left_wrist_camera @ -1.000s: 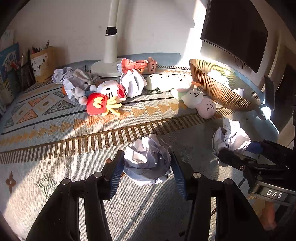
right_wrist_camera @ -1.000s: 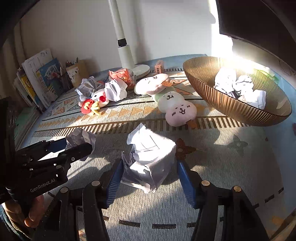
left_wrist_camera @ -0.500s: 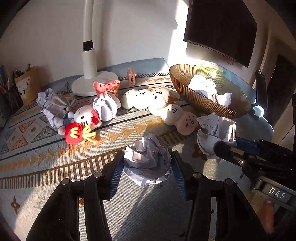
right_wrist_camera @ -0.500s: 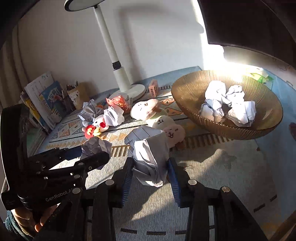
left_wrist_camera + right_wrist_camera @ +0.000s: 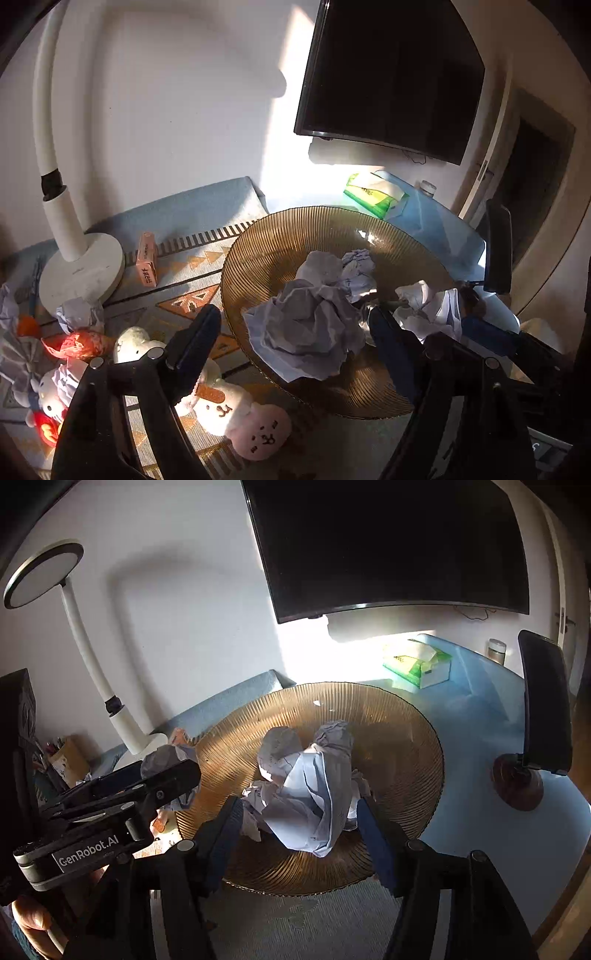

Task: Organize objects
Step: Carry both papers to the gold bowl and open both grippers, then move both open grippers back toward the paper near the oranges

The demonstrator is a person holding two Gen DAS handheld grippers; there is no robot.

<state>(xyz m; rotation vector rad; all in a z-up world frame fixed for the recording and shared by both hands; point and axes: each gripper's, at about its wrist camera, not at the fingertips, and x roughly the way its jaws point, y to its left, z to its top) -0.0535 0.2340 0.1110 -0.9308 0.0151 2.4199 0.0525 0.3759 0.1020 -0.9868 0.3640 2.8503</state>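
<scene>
A ribbed amber bowl (image 5: 258,258) (image 5: 406,738) holds several crumpled paper balls. My left gripper (image 5: 295,332) hovers over the bowl's near left rim, jaws spread wide, with a crumpled paper ball (image 5: 310,328) between them, apart from the left pad. My right gripper (image 5: 299,816) is over the bowl's near side, jaws spread, with a crumpled white paper (image 5: 314,805) between them. The right gripper's paper also shows in the left wrist view (image 5: 428,306). The left gripper shows in the right wrist view (image 5: 122,797).
Plush toys (image 5: 236,413), more paper balls (image 5: 79,314) and a red wrapper (image 5: 81,343) lie on the patterned mat left of the bowl. A white lamp base (image 5: 81,269), a small pink box (image 5: 146,264), a tissue pack (image 5: 421,664) and a phone stand (image 5: 543,709) stand around.
Both grippers carried their paper balls up and right over the bowl. Both sets of jaws have spread wider than before.
</scene>
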